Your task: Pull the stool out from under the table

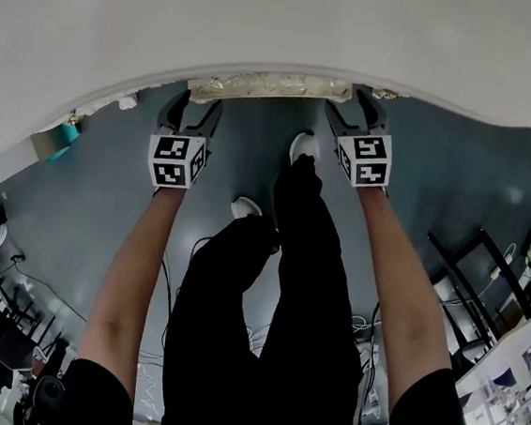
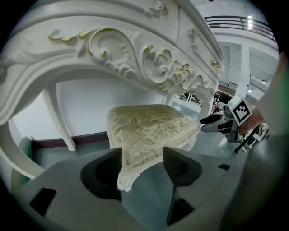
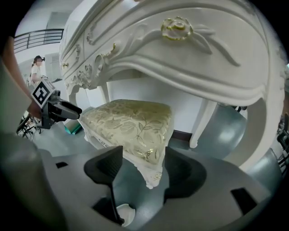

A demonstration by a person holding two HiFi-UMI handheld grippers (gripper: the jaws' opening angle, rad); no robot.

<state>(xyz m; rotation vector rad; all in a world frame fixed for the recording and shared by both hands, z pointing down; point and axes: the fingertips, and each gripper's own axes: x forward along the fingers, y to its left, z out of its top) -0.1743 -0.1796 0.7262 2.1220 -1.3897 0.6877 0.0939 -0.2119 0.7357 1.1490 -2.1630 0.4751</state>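
Observation:
The stool (image 1: 269, 85) has a cream floral cushion and a white carved frame; only its front edge shows below the white ornate table (image 1: 267, 18). My left gripper (image 1: 193, 112) and right gripper (image 1: 356, 113) are at that edge's two front corners. In the left gripper view the stool (image 2: 149, 126) sits under the table (image 2: 135, 45), and the left gripper (image 2: 142, 164) is open with one carved corner between the jaws, pads apart from it. In the right gripper view the right gripper (image 3: 143, 164) is open around the stool's (image 3: 131, 122) other corner.
White table legs (image 2: 61, 122) (image 3: 203, 122) stand behind the stool at either side. The person's legs and white shoes (image 1: 303, 147) are on the grey floor between the arms. A teal object (image 1: 64, 134) lies at left, a black frame (image 1: 477, 267) and cables at right.

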